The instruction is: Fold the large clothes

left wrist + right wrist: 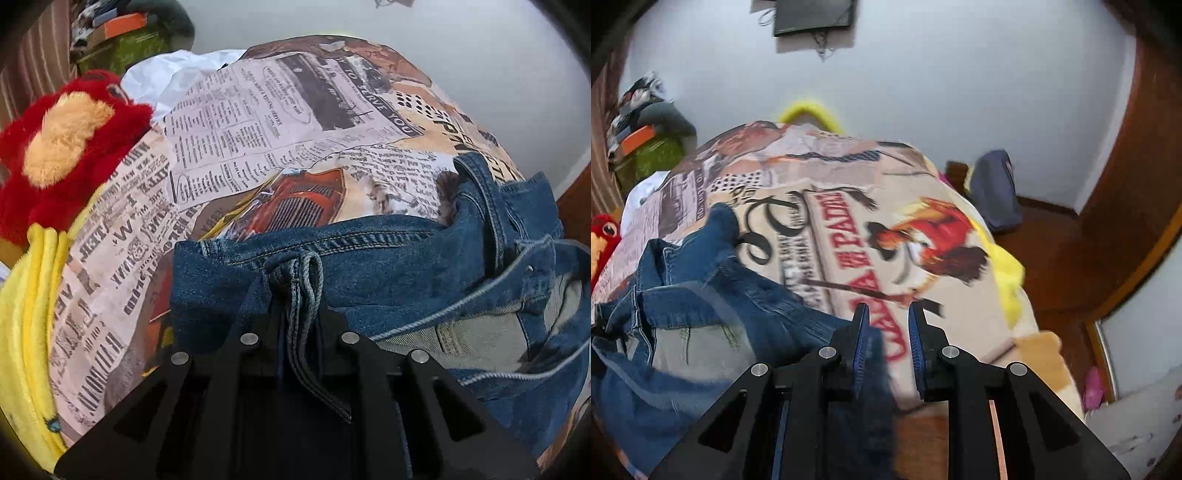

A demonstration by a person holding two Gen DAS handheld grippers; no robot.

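The bed [258, 122], covered by a blanket printed with newspaper columns and poster art, fills both views, and the blue jeans [388, 266] lie on it in a loose heap, not spread flat. In the left wrist view they occupy the picture from about 3 o'clock round to 6 o'clock; in the right wrist view they sit at about 8 o'clock. A pale inner lining shows through the open waist, and the fabric is bunched and creased, so by my reading no fold is made yet: the garment is only being brought down onto the bed, and the flattening, leg-on-leg fold and crosswise folds are all left.

A red plush toy [62, 147] and a yellow fleece [33, 314] lie along the bed's edge at 9 o'clock in the left view, clear of the jeans for now.

The left gripper [299, 306] is pinched nearly closed on a thick denim seam with a belt loop, which runs down between its jaws.

The right gripper [886, 325] shows a narrow gap between its blue pads; blurred denim lies low between them, but whether it is still clamped I cannot tell.
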